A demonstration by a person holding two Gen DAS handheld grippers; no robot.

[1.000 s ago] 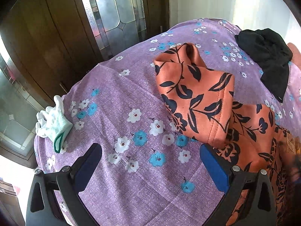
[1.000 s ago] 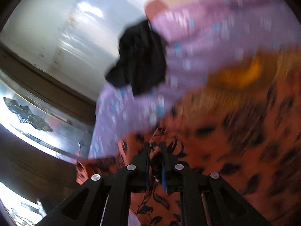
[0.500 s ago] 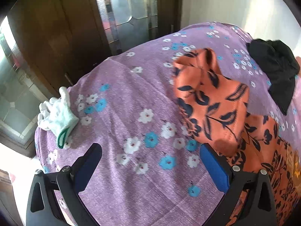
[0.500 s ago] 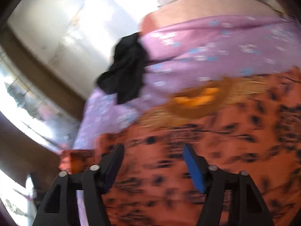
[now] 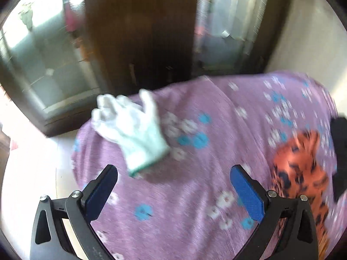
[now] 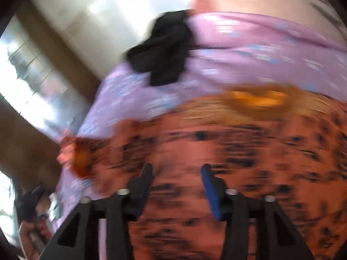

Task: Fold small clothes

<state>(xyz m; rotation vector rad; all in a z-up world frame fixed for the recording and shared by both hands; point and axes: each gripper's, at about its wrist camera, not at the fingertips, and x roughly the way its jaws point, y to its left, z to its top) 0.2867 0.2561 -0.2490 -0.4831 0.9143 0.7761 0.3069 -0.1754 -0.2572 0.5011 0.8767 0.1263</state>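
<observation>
Left wrist view: the left claw [image 5: 173,191] stands wide with nothing between its blue pads, over the purple flowered bedcover [image 5: 208,151]. The white glove [image 5: 134,130] lies just beyond it, nearer than a second ago. The orange patterned garment [image 5: 301,173] is now right of the claw. No writing shows.

Right wrist view: the right claw [image 6: 176,187], lately pinched on the orange patterned garment [image 6: 238,151], has just been opening and hangs partly spread, gripping nothing. The black cloth [image 6: 164,49] lies beyond the garment.
</observation>
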